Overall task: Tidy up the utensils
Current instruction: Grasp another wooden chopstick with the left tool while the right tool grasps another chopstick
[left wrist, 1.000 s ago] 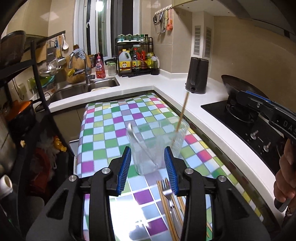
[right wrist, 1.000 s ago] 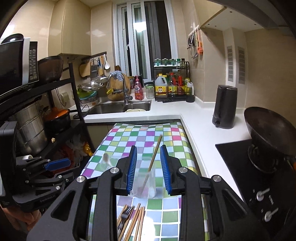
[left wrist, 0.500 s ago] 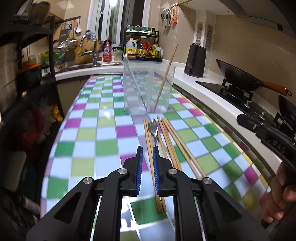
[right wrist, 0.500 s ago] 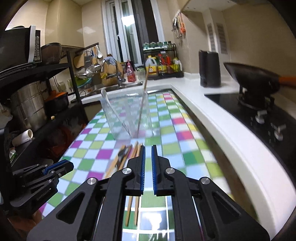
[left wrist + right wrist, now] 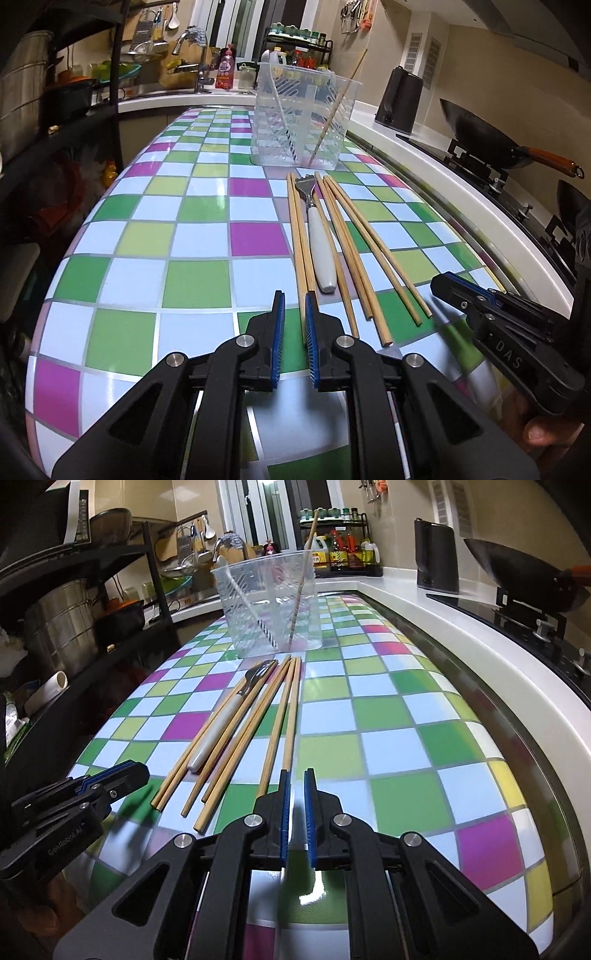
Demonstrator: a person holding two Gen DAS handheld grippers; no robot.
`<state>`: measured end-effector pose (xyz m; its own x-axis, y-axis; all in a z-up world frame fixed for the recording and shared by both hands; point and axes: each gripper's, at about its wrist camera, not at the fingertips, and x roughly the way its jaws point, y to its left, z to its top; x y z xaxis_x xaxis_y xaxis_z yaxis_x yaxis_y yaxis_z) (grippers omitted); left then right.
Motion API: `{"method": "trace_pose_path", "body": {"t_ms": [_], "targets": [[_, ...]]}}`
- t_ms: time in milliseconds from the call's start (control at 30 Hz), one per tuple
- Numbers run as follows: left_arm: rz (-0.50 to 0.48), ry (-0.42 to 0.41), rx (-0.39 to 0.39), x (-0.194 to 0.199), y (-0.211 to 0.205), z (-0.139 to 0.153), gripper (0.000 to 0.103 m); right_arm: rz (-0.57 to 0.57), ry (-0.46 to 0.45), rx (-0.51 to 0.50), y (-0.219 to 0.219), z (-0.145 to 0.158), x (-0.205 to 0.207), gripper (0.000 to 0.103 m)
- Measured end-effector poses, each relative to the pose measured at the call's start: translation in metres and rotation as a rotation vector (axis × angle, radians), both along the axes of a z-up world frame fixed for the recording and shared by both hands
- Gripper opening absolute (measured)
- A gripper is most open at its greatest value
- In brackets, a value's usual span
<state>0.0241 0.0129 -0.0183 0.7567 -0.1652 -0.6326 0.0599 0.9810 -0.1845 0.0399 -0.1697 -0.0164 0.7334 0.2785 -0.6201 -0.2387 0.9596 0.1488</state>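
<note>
Several wooden chopsticks (image 5: 347,236) (image 5: 258,716) and a white-handled fork (image 5: 319,240) (image 5: 221,723) lie side by side on the checkered table (image 5: 147,229). Behind them stands a clear plastic utensil holder (image 5: 301,114) (image 5: 267,605) with one chopstick (image 5: 338,107) and a white utensil leaning inside. My left gripper (image 5: 293,310) hovers low at the near ends of the leftmost chopsticks, jaws nearly together, empty. My right gripper (image 5: 295,786) hovers at the near end of the rightmost chopstick, jaws nearly together, empty. Each gripper shows in the other's view (image 5: 458,291) (image 5: 122,775).
A white counter (image 5: 424,155) runs along the table's right side with a black kettle (image 5: 399,99), a stove and a wok (image 5: 476,129). A sink (image 5: 177,92) and bottle rack are at the back. A dark shelf (image 5: 55,627) with pots stands left.
Both grippers have pulled back from the holder and dropped low over the near ends of the chopsticks. Their jaws closed from wide open a second ago to a narrow gap.
</note>
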Motion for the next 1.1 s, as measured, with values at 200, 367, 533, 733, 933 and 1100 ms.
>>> {"method": "trace_pose_path", "body": {"t_ms": [200,367,533,733,933,1100], "targets": [[-0.012,0.025,-0.008,0.002,-0.004,-0.008,0.011,0.014,0.022,-0.011,0.004,-0.005,0.002,0.009],[-0.02,0.028,0.007,0.001,-0.009,-0.01,0.012,0.023,0.035,-0.028,0.009,-0.009,0.004,0.009],[-0.023,0.016,0.036,-0.001,-0.015,-0.009,0.012,0.024,0.039,-0.046,0.01,-0.012,0.003,0.009],[0.019,0.023,0.06,-0.001,-0.011,-0.009,0.008,0.022,0.037,-0.062,0.011,-0.011,0.003,0.009],[0.066,0.022,0.096,-0.008,-0.005,-0.008,0.007,-0.033,0.032,-0.062,0.003,-0.011,0.0,0.004],[0.12,0.032,0.115,-0.014,0.007,-0.008,0.007,-0.105,0.033,-0.079,-0.009,-0.012,-0.003,0.004]]}}
